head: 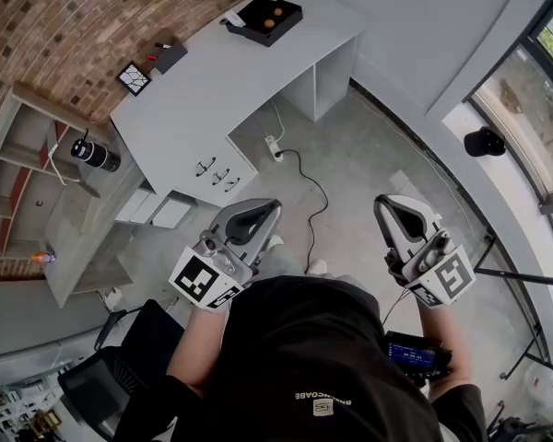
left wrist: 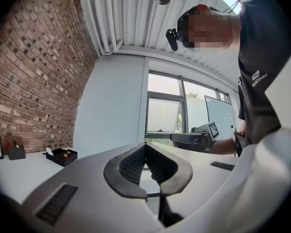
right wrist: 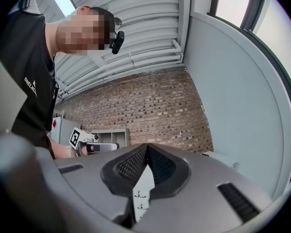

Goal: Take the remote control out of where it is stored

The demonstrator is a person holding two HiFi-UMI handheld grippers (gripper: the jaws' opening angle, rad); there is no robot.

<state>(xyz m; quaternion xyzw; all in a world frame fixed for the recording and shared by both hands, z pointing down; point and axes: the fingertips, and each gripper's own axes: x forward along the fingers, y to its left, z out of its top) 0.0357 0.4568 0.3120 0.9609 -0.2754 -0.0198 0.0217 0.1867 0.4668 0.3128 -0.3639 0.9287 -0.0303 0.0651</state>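
No remote control shows in any view. My left gripper (head: pixel 258 212) is held at waist height over the grey floor, jaws shut with nothing between them; in its own view the ribbed pads (left wrist: pixel 136 165) meet at the tip. My right gripper (head: pixel 394 208) hangs level with it to the right, also shut and empty (right wrist: pixel 147 148). Each shows in the other's view: the right gripper (left wrist: pixel 191 139), the left gripper (right wrist: pixel 94 147). Ahead stands a white desk (head: pixel 230 72) with a stack of three handled drawers (head: pixel 217 173), all closed.
A black tray (head: pixel 269 18) with two orange balls sits on the desk's far end, small items (head: pixel 152 63) near the brick wall. A shelf unit (head: pixel 37 182) stands left. A power strip and cable (head: pixel 286 155) lie on the floor. A black chair (head: pixel 101 376) is behind left.
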